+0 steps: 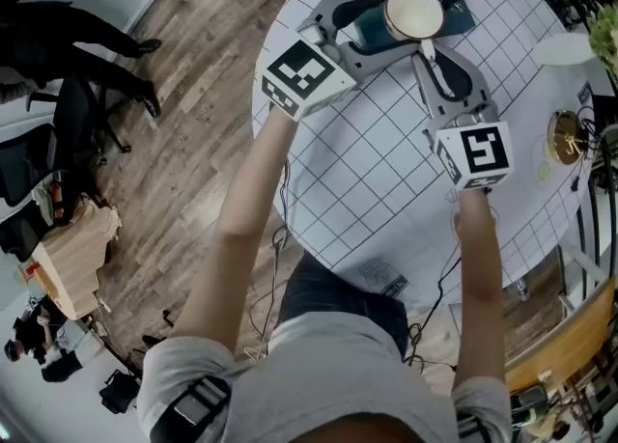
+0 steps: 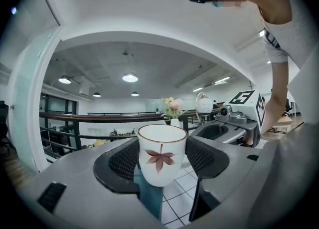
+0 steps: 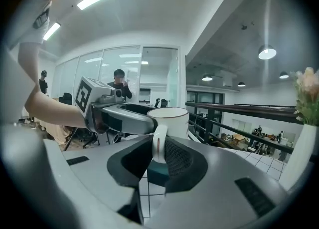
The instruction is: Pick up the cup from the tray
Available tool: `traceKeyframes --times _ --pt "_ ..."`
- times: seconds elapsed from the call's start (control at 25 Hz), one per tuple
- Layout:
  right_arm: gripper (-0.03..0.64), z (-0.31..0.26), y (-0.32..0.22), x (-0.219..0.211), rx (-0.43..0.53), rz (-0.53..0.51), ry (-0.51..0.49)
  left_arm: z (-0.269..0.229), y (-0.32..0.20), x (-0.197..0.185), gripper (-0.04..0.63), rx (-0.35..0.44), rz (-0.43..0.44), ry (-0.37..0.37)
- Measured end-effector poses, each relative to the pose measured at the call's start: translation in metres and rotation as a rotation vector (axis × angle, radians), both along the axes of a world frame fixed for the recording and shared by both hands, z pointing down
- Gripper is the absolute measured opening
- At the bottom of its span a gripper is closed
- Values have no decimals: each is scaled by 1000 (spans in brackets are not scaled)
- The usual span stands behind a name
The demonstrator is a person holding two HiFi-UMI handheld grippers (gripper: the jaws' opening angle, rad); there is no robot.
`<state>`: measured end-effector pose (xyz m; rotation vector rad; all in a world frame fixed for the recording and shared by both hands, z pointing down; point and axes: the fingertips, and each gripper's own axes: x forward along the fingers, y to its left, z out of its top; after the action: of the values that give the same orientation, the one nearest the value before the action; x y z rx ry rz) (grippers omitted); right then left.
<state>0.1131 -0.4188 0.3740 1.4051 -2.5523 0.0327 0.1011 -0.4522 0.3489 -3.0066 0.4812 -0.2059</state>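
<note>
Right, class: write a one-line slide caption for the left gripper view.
Left hand-held gripper clamps a white cup with a red leaf motif, over the teal tray.

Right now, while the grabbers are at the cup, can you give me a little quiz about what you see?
1. True or false: the cup has a blue flower painted on it.
2. Which part of the cup sits between the jaws of the right gripper? A the handle; B the rim; C the bottom.
3. What colour is the tray under the cup?
Key: 1 false, it is a reddish-brown leaf; 2 A; 3 teal.
</note>
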Motion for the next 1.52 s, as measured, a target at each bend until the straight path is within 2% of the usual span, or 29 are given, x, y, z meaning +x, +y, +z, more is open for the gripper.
traceKeyframes --times 0.28,0.48,0.6,0.76,0.88,1.2,1.52 --pt "60 20 46 -7 -37 -9 -22 21 47 -8 310 -28 -28 -12" --pt "60 52 70 -16 -99 -37 -32 55 69 -17 310 -99 -54 -30" --pt "60 72 71 -12 -126 -40 -38 76 70 -13 310 -126 -58 -52" --pt "60 97 55 13 -166 -34 -52 102 53 12 310 -164 -57 -89" --pt "60 112 70 0 -184 -20 -40 119 69 -2 310 -194 -47 -113" --pt "60 141 79 -10 -232 -21 -26 147 76 -10 310 -227 -53 -126" --pt "60 145 82 -12 -201 -10 6 149 80 -11 310 -193 -41 -141"
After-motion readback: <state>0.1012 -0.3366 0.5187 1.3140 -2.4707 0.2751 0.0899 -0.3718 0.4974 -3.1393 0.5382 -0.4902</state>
